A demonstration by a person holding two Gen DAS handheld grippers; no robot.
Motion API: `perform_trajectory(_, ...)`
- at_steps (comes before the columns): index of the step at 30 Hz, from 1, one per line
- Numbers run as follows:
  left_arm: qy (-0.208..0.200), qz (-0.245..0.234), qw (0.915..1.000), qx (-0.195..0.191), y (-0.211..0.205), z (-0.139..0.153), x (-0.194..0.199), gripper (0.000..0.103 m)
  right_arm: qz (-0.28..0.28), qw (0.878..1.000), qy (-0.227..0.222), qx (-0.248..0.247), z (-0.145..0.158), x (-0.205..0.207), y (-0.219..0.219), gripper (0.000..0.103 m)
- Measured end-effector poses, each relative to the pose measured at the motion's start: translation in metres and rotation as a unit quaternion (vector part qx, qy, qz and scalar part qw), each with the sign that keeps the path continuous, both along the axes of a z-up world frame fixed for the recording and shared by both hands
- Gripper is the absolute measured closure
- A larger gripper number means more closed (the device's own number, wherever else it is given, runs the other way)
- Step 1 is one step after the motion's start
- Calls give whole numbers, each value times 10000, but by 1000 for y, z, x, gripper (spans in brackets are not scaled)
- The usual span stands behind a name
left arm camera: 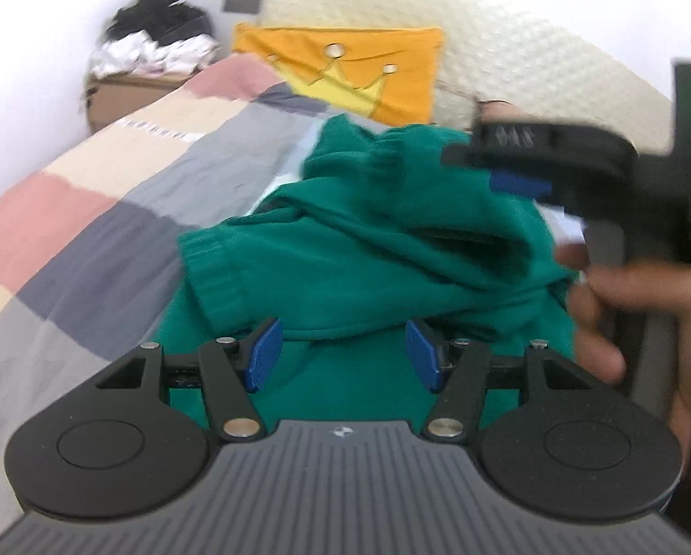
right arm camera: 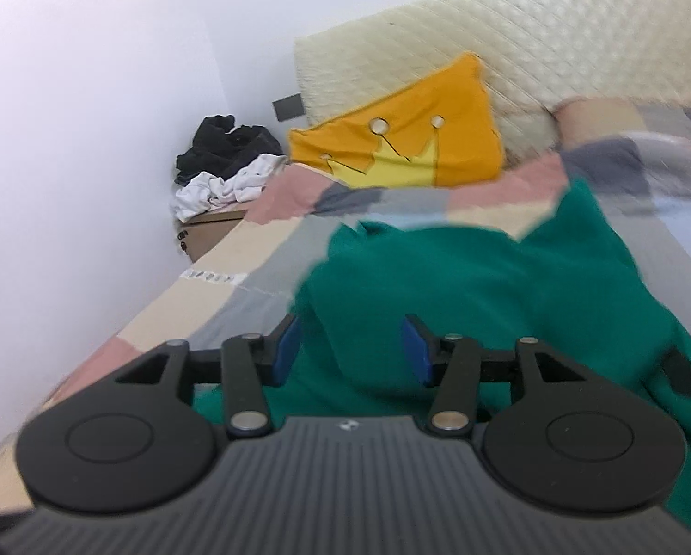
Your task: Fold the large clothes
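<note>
A green knitted sweater lies bunched on a bed with a checked cover; a ribbed cuff points left. My left gripper is open just above the sweater's near part, nothing between its blue pads. My right gripper shows at the right of the left wrist view, held over the sweater's far right side by a hand. In the right wrist view the sweater spreads below the open right gripper, which holds nothing.
An orange pillow with a yellow crown leans on a cream quilted headboard. A brown box with black and white clothes piled on it stands by the white wall at the bed's far left.
</note>
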State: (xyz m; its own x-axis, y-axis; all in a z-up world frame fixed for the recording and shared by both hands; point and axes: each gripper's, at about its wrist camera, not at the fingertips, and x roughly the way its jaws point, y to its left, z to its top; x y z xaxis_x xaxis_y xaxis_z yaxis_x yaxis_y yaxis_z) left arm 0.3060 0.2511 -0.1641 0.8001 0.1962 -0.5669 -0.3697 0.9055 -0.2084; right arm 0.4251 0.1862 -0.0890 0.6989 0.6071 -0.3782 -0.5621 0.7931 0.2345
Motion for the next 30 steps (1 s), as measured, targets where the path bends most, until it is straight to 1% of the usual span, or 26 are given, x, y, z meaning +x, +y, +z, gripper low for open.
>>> perform_trajectory(1,13,68,10000,-34,6,-3,1,38,-14,10000,-78,-30,-1,6,11,35)
perform_trajectory(2,16,132,9999,-61,13,-7,1,38,-74,9999,-146,-32,-2,11,19,30)
perform_trajectory(3,44,225,9997,-102,20,-11,2,38,-196,9996,-209,-25,-5,17,29,22)
perform_trajectory(4,69,304,9994,-168,26,-15,3,38,-265,9994,-216,-33,-10,23,37,20)
perform_trajectory(6,95,488,9981,-372,42,-24,4,38,-331,9991,-178,-173,-21,35,54,22)
perform_trajectory(8,110,676,9963,-520,55,-32,5,39,-509,9973,-243,-470,-36,45,69,22)
perform_trajectory(11,144,746,9942,-757,66,-41,5,39,-764,9914,-400,-982,-56,55,84,22)
perform_trajectory(13,112,799,9931,-856,70,-44,4,39,-950,9861,-495,-1269,-66,59,86,23)
perform_trajectory(14,95,814,9926,-894,71,-45,4,39,-990,9862,-463,-1243,-67,62,83,24)
perform_trajectory(16,82,780,9921,-976,71,-46,4,39,-1067,9877,-344,-1093,-66,65,73,31)
perform_trajectory(19,61,724,9927,-961,65,-45,4,39,-1061,9904,-139,-875,-53,67,62,52)
perform_trajectory(20,49,687,9929,-967,63,-45,4,39,-1087,9906,-96,-825,-45,68,59,57)
perform_trajectory(25,-4,588,9929,-1034,54,-41,3,39,-1231,9917,-42,-364,-2,63,22,62)
perform_trajectory(27,-33,529,9925,-1103,52,-40,3,39,-1377,9903,18,-181,14,63,0,63)
perform_trajectory(30,-57,484,9925,-1125,47,-37,2,39,-1658,9859,157,186,26,61,-42,63)
